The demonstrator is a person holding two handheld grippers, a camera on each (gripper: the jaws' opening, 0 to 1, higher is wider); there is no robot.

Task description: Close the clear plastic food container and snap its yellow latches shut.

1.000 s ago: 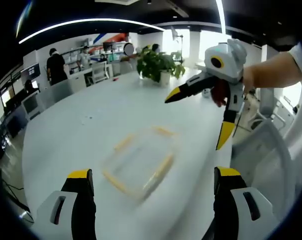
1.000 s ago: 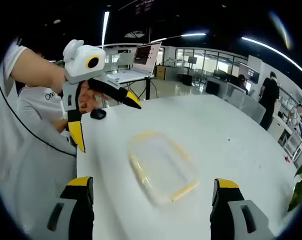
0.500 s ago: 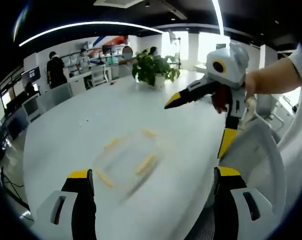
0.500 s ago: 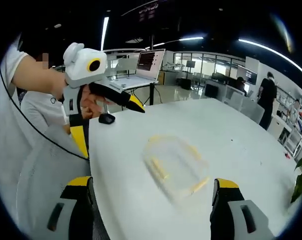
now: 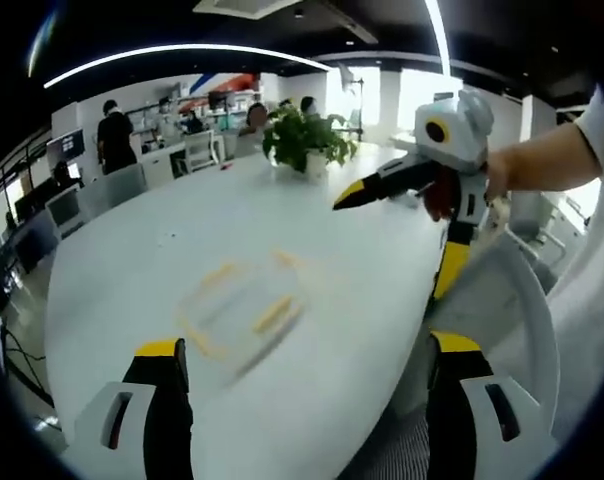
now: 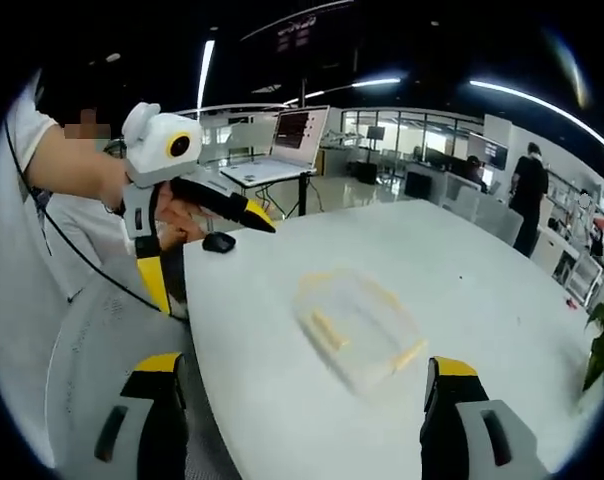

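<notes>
The clear plastic food container (image 5: 240, 308) with yellow latches lies flat on the white table (image 5: 142, 250), blurred; how its latches stand I cannot tell. My left gripper (image 5: 307, 346) stands open, short of the container and near the table's edge. My right gripper (image 5: 397, 240) hangs open in the air to the right, held by a hand. In the right gripper view the container (image 6: 360, 325) lies ahead of my open right gripper (image 6: 304, 365), and the left gripper (image 6: 208, 256) is open above the table's left edge.
A potted plant (image 5: 304, 140) stands at the table's far end. A black mouse (image 6: 219, 242) lies near the table edge, with a laptop (image 6: 282, 140) on a desk behind. Grey chairs (image 6: 92, 340) sit close to the table edge. People stand in the background.
Both views have pulled back from the table, so the container looks smaller and farther off. It lies where it was. Both grippers stay open.
</notes>
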